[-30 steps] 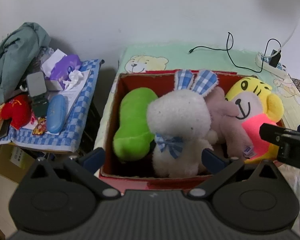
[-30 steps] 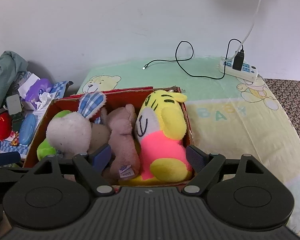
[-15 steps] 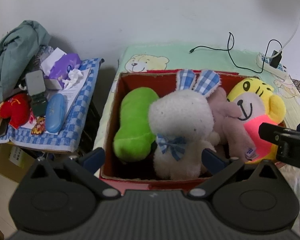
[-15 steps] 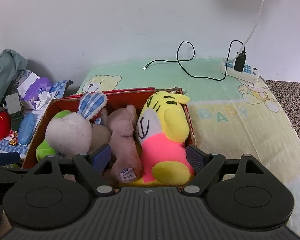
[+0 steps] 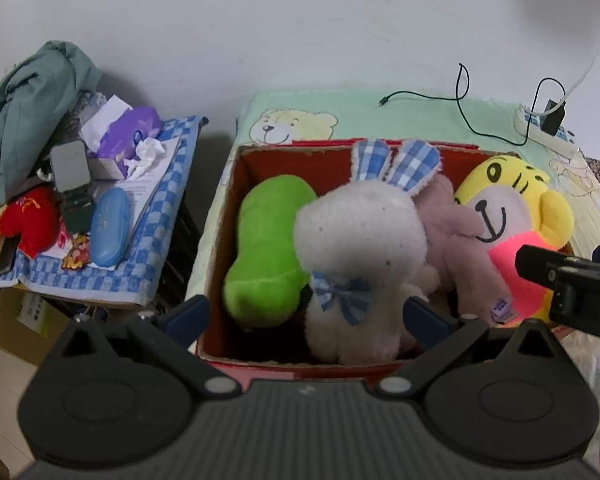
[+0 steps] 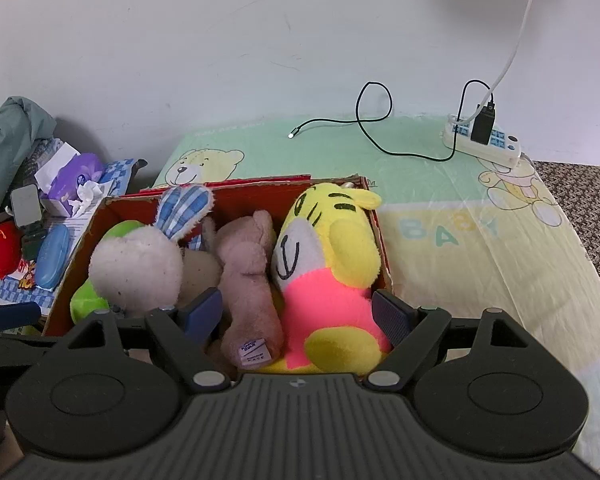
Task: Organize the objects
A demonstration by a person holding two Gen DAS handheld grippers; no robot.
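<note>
The left gripper (image 5: 306,314) hangs over the near edge of a red cardboard box (image 5: 236,160), its two blue-tipped fingers spread wide and gripping nothing; a white rabbit toy (image 5: 360,240) with blue checked ears sits between and just beyond them. The right gripper (image 6: 298,312) hovers over the same box's near right corner, fingers likewise spread and empty, with a pink bear (image 6: 248,276) and a yellow tiger toy (image 6: 332,264) in a pink shirt lying between them. All the soft toys are inside the box: from left to right, a green plush (image 5: 268,248), the rabbit, the pink bear, then the tiger against the right wall. The box rests on a pale green and yellow baby blanket (image 6: 460,240) printed with bears. Behind the box, a black cable (image 6: 372,120) runs to a white power strip (image 6: 484,144). Left of the box stands a cluttered side table (image 5: 140,280) with a blue checked cloth.
</note>
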